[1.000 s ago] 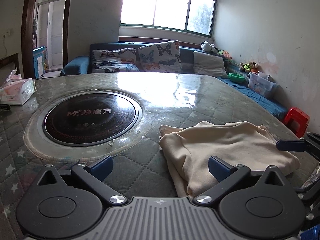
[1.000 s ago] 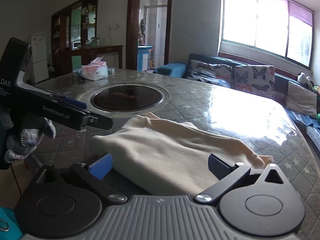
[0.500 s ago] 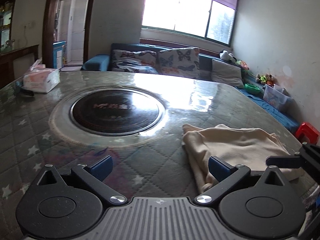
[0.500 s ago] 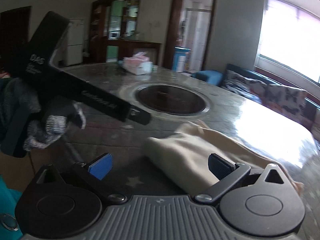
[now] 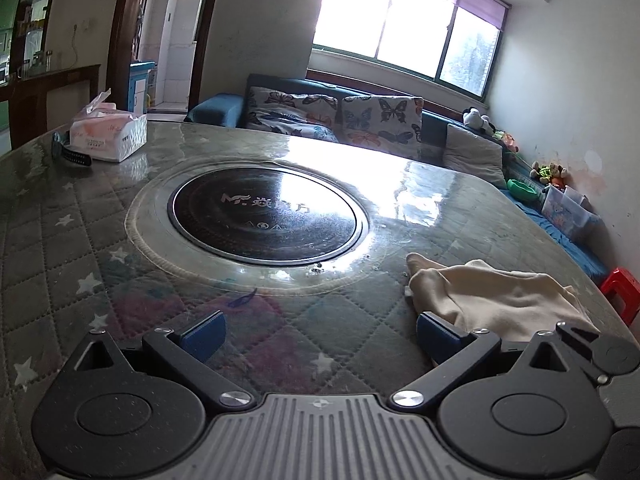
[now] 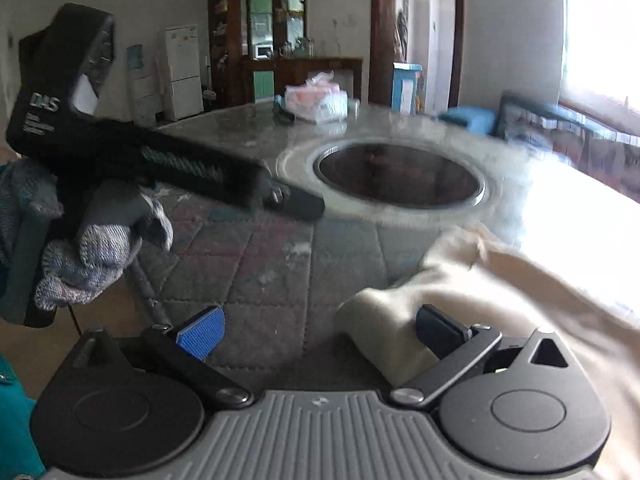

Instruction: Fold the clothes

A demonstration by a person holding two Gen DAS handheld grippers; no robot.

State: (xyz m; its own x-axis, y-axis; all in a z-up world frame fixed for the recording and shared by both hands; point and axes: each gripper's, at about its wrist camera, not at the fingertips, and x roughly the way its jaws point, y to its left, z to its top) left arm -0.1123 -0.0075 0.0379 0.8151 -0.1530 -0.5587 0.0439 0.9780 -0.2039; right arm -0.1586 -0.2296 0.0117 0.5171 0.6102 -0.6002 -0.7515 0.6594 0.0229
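Note:
A cream garment lies folded in a loose bundle on the quilted table, low and to the right in the left wrist view. My left gripper is open over bare table, its right finger at the garment's near-left edge. In the right wrist view the garment fills the lower right. My right gripper is open, its right finger resting over the garment's rolled near end, with nothing clamped. A gloved hand holds the left gripper at the left.
A round black hob is set into the middle of the table. A tissue pack and a dark band lie at the far left. A sofa with butterfly cushions stands behind. A red stool is beside the table's right edge.
Both views have swung left, so the garment has slid from the centre to the right. The left gripper has come off the cloth onto bare table. Both jaws have stayed open.

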